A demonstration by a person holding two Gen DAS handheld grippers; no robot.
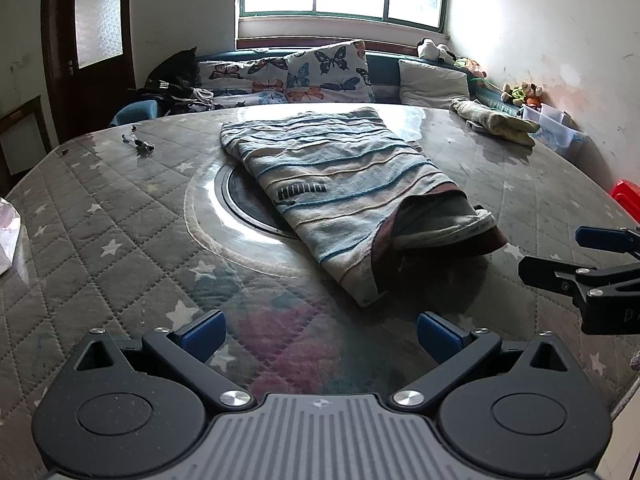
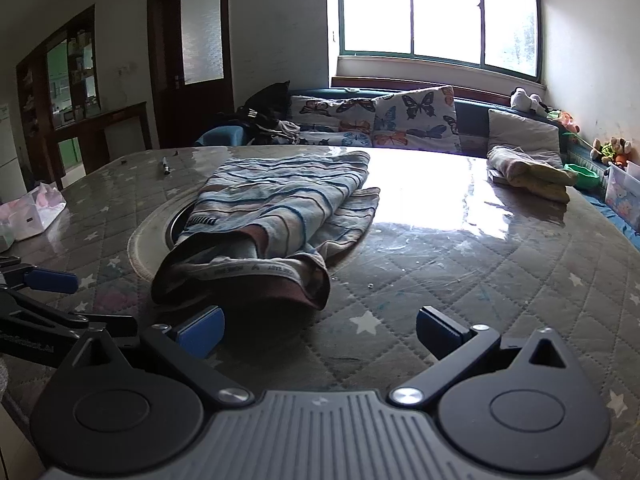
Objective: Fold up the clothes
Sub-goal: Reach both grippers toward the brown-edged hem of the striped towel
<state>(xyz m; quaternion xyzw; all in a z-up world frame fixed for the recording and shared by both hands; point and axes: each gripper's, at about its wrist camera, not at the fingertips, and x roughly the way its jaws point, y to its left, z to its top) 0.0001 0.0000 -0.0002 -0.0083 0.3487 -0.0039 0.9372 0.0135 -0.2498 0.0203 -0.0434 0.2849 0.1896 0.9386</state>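
Observation:
A striped blue and beige garment (image 1: 332,184) lies folded over on the round quilted table (image 1: 100,240), partly covering the metal ring at its centre. Its waistband end faces me. It also shows in the right wrist view (image 2: 272,216). My left gripper (image 1: 320,336) is open and empty, above the table just short of the garment's near corner. My right gripper (image 2: 320,334) is open and empty, close in front of the waistband. The right gripper shows at the right edge of the left wrist view (image 1: 592,264). The left gripper shows at the left edge of the right wrist view (image 2: 40,300).
A second folded pale yellow garment (image 1: 496,120) lies at the table's far right. A pen (image 1: 138,142) lies at the far left. A white bag (image 2: 32,216) sits at the left edge. A sofa with butterfly cushions (image 1: 320,72) stands behind the table. A clear plastic box (image 1: 556,128) stands at the right.

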